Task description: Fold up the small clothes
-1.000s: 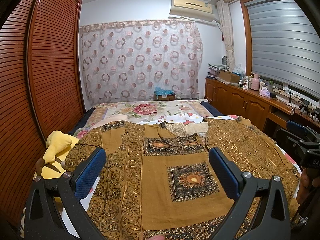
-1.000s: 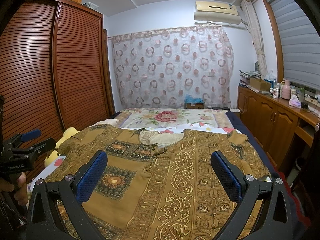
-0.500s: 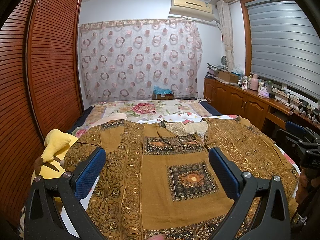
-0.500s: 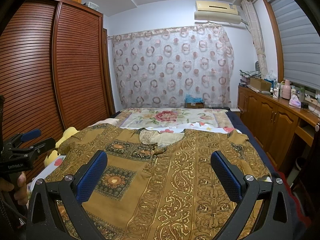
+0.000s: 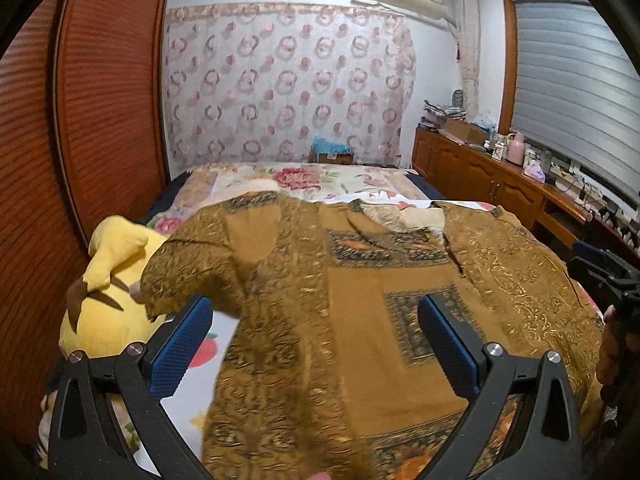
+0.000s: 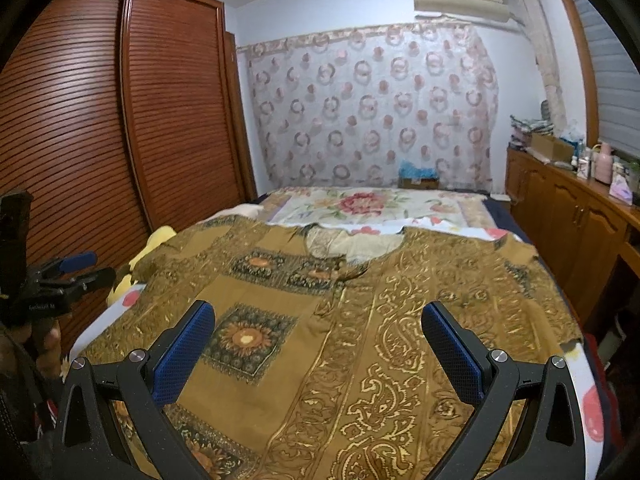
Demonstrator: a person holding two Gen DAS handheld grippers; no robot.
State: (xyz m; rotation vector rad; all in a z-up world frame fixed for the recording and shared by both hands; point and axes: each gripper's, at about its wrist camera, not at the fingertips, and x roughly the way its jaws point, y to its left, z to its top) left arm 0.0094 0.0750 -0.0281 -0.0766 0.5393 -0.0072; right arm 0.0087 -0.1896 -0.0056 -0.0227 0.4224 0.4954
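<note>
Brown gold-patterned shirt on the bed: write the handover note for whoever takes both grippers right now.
Left gripper: open, holding nothing, above the shirt's left half.
Right gripper: open, holding nothing, above the shirt's lower middle.
Brown gold-patterned shirt: spread flat, front up, collar toward the curtain, on the floral-sheeted bed. Its left sleeve lies next to the yellow plush toy.
Done: shirt laid out; no fold visible.
Left: every fold. Probably start by bringing the sleeves in.

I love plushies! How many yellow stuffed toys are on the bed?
1: the yellow plush toy lies at the bed's left edge beside the brown shirt, near the wardrobe. Others may be hidden.
</note>
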